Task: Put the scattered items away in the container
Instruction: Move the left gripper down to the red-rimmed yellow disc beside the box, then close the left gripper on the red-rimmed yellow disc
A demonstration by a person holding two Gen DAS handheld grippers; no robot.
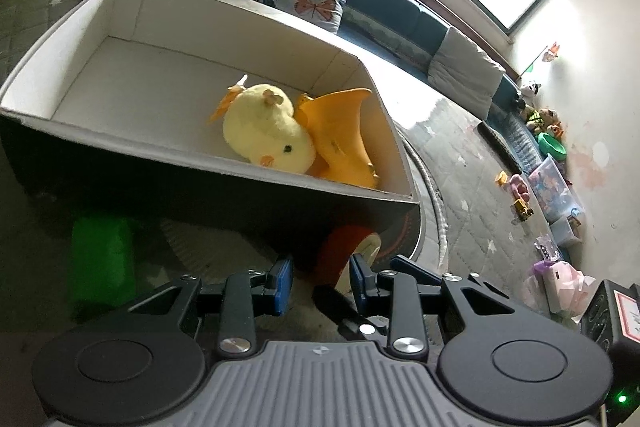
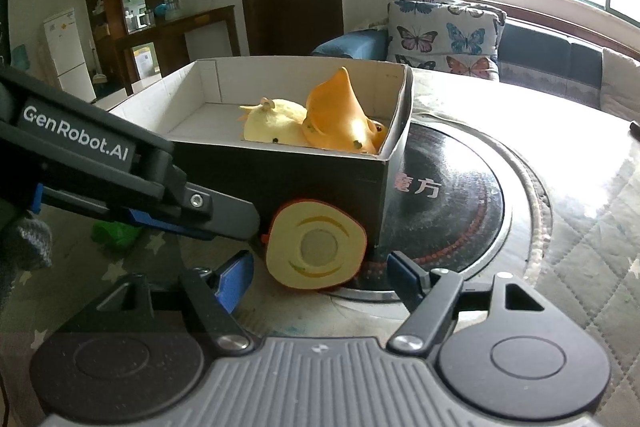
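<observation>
Your tabletop (image 2: 580, 211) is mostly hidden under its quilted cover. The box (image 2: 280, 179) holds a yellow plush chick (image 1: 264, 131) and an orange toy (image 2: 340, 115), half-covered. The halved toy fruit (image 2: 316, 247) leans on the box, between your right gripper (image 2: 320, 277), jaws spread. Your left gripper (image 1: 322, 277) stands spread too.

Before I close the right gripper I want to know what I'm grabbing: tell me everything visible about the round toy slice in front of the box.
The toy slice looks like hard plastic: an orange-red rind around a cream cut face with yellow arcs and a grey disc at its centre. It stands on edge, tilted, face toward the right wrist camera, on the table close against the black box. It sits between the open fingers of the right gripper, neither pad visibly touching it.
</observation>
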